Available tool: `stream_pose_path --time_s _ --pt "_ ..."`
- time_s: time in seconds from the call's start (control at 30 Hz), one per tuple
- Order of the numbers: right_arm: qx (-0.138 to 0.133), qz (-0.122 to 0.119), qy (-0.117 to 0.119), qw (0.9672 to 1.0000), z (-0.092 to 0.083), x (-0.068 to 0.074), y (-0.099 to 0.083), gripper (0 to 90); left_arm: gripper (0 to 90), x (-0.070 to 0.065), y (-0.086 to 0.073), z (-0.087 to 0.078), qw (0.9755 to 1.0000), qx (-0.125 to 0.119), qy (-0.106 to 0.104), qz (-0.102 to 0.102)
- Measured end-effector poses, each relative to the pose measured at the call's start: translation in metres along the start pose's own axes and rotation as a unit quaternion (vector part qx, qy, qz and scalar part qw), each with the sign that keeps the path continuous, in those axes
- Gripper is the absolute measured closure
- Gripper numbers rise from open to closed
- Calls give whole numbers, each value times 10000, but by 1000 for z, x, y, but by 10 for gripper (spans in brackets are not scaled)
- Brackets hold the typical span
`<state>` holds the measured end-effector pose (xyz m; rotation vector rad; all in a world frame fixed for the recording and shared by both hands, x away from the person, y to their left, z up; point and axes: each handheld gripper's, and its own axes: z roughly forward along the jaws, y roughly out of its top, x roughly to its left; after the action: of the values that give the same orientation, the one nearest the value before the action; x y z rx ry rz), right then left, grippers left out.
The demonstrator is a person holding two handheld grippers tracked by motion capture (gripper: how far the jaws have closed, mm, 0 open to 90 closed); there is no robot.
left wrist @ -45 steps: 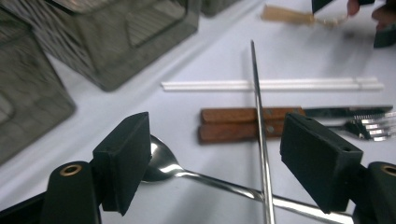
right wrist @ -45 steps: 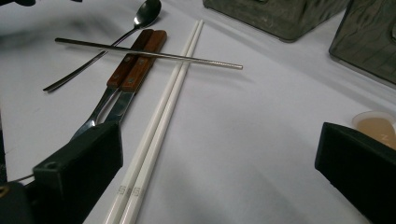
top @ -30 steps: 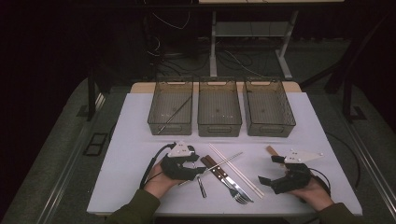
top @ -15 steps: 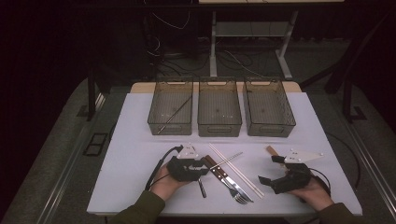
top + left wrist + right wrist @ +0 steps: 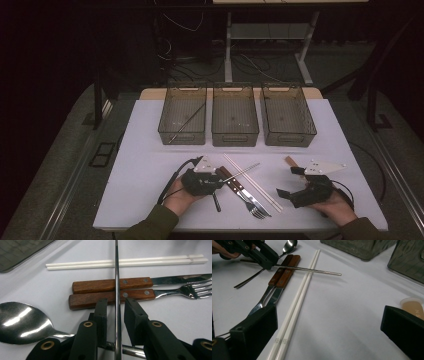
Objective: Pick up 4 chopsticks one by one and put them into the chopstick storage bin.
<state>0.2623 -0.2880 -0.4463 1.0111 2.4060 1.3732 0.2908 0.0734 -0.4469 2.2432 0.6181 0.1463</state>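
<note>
Down near the front edge of the table [image 5: 150, 150], a little left of its middle, the left gripper [image 5: 212, 182] has its two black jaws on either side of a thin metal chopstick [image 5: 243, 171]. They have just been closing in on it, yet in the left gripper view a narrow gap shows on both sides of the rod [image 5: 116, 290], so the pads do not press it. The chopstick's long axis slants from the gripper toward the back right corner of the table. It crosses over the wooden handles of a knife [image 5: 235, 185] and a fork [image 5: 250, 197], and its free tip passes above a pair of white chopsticks [image 5: 252, 182]. A spoon [image 5: 25, 322] lies just beside the left gripper's jaws. The right gripper [image 5: 295, 192] rests near the front right corner with its jaws spread wide, nothing between them. Three mesh bins [image 5: 235, 120] stand in a row along the back.
</note>
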Motion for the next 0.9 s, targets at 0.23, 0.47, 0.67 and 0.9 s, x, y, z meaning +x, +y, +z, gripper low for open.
stream_pose_path --time_s 0.23,0.47,0.67,0.9 --pt "1 7 2 10000 0 0 0 11 746 -2 -1 4 9998 136 21 137" --pt "3 -4 2 10000 0 0 0 11 764 -2 0 5 9998 167 39 120" --pt "1 -14 6 10000 0 0 0 11 773 -2 0 5 9998 191 20 99" --pt "16 -7 12 10000 1 0 0 11 815 -3 1 5 9997 213 72 74"
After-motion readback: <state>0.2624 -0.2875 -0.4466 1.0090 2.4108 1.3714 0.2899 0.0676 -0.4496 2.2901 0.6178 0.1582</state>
